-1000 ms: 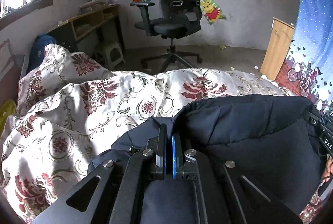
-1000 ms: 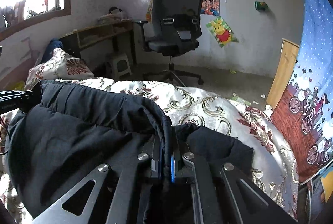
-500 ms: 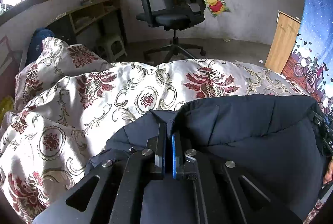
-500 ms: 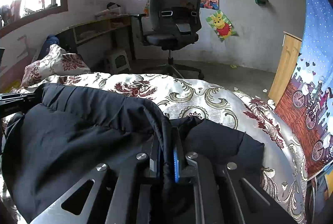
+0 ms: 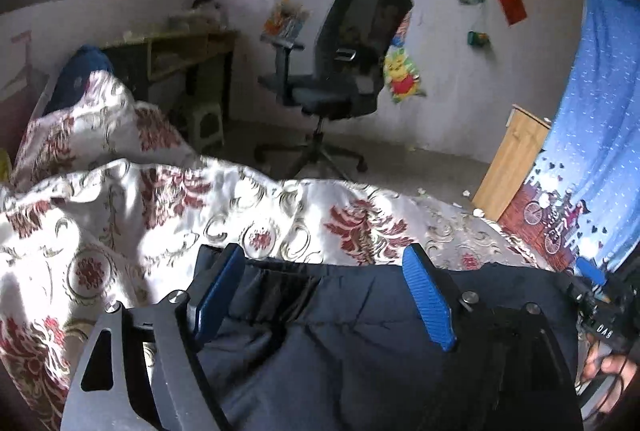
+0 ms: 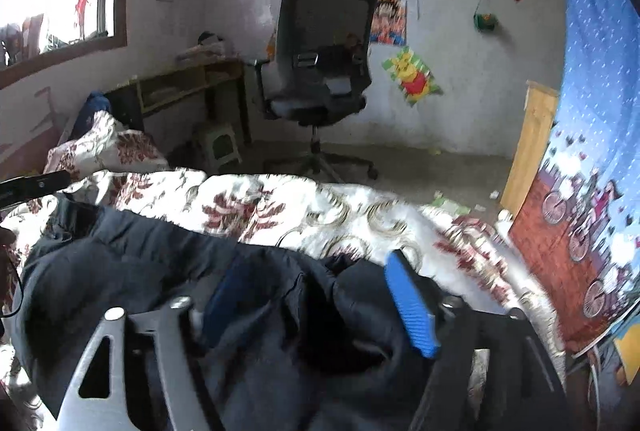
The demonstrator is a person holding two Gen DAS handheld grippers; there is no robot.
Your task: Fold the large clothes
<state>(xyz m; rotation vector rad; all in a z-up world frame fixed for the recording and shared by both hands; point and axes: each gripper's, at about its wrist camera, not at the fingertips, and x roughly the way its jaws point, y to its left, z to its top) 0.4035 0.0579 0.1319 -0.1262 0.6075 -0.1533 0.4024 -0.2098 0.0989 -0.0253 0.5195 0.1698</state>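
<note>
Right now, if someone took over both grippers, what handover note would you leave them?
Left gripper: jaws opening, not gripping, above the jacket's edge.
Right gripper: jaws opening, jacket fabric bunched between them, not gripped.
Jacket: dark, lying on the flowered bedspread.
Done: jacket laid on the bed, both grips let go.
Left: whether the fold is complete is unclear; check the bunched right side, smooth and finish folding.

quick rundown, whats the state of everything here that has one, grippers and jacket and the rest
left gripper: jaws opening, dark jacket under the gap, pads off it
right gripper: jaws opening, jacket fabric bunched between them, not pinched
dark jacket: lying on the bed, rumpled, folded over itself
floral bedspread: spread over the bed, wrinkled
office chair: upright, unoccupied
small stool: upright beside the desk
</note>
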